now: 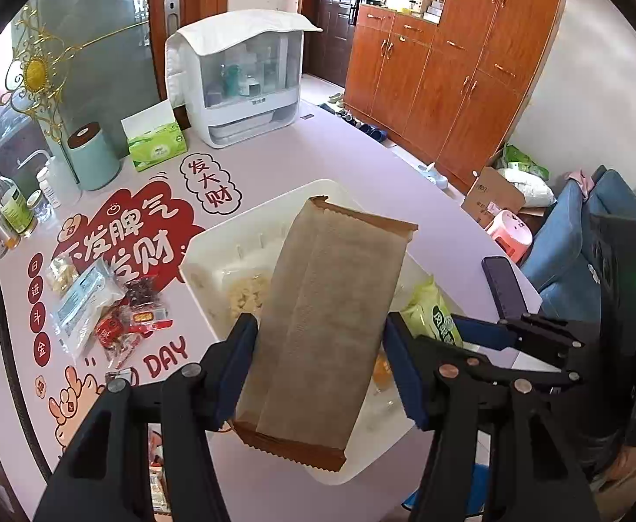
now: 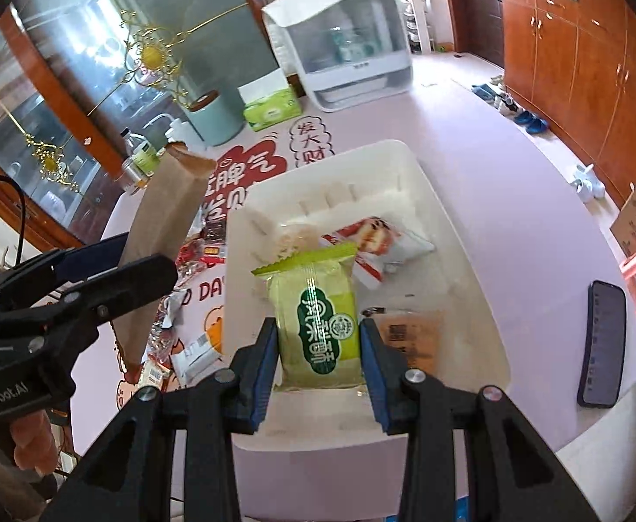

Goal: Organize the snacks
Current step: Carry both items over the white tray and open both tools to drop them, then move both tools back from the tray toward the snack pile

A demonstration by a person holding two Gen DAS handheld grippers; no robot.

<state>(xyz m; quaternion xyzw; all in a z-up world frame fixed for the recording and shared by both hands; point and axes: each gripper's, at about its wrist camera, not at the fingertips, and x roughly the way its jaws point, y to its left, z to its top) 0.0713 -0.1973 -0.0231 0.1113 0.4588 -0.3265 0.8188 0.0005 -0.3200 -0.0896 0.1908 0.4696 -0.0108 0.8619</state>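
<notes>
So the left hand-held gripper (image 1: 320,352) is clamped on a brown paper snack packet (image 1: 326,317), held up over the white bin (image 2: 448,200). Right hand-held gripper (image 2: 318,343) is pinching a green pastry pack (image 2: 315,317) above that same bin on the bench (image 2: 535,182); loose snacks (image 1: 100,309) sit beside it.

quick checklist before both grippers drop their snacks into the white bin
1. Left gripper shut on brown paper packet: ok.
2. Right gripper shut on green pastry pack: ok.
3. Green pastry pack above the white bin: ok.
4. Brown paper packet fully above the bin: cannot tell, the views disagree.
5. Free space in the bin beside the red-and-white snack bag: ok.
6. Phone outside the bin: ok.
</notes>
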